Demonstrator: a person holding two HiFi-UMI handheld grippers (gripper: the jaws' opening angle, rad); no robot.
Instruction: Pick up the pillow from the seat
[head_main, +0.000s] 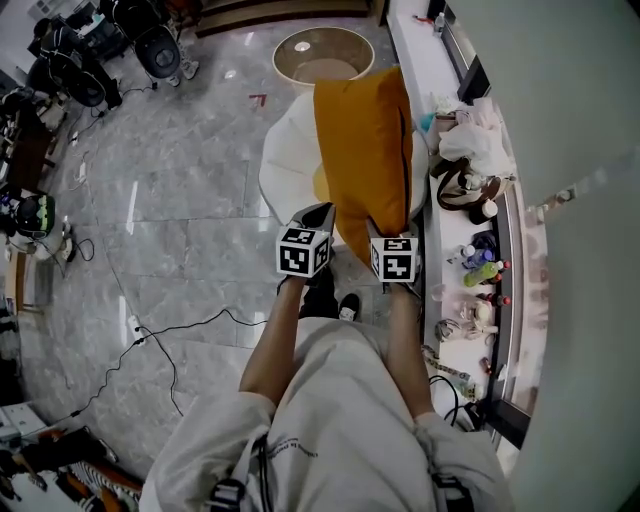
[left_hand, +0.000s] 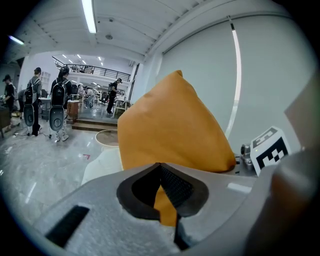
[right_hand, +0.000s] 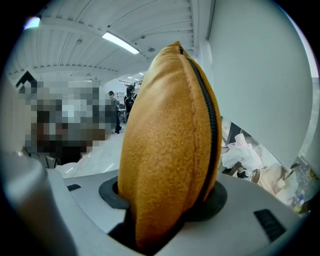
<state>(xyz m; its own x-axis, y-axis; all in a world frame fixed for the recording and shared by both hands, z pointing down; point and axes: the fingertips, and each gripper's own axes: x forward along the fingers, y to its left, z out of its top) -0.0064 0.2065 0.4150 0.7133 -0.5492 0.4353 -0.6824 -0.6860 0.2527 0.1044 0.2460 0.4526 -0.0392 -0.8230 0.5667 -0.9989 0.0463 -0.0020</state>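
Observation:
The orange pillow (head_main: 365, 150) hangs upright in the air in front of me, above the white seat (head_main: 285, 165). My left gripper (head_main: 320, 215) is shut on a thin lower corner of the pillow (left_hand: 170, 130); its jaws (left_hand: 167, 200) pinch the fabric between the dark pads. My right gripper (head_main: 378, 232) is shut on the thick zippered edge of the pillow (right_hand: 170, 140), which bulges out between its jaws (right_hand: 160, 220). Both grippers sit side by side at the pillow's near, lower end.
A round wooden tub-like table (head_main: 322, 55) stands beyond the seat. At the right, a white counter (head_main: 415, 60) along the wall carries bags, bottles and clutter (head_main: 470, 150). Cables (head_main: 150, 340) lie on the marble floor at left. People (left_hand: 57, 100) stand far off.

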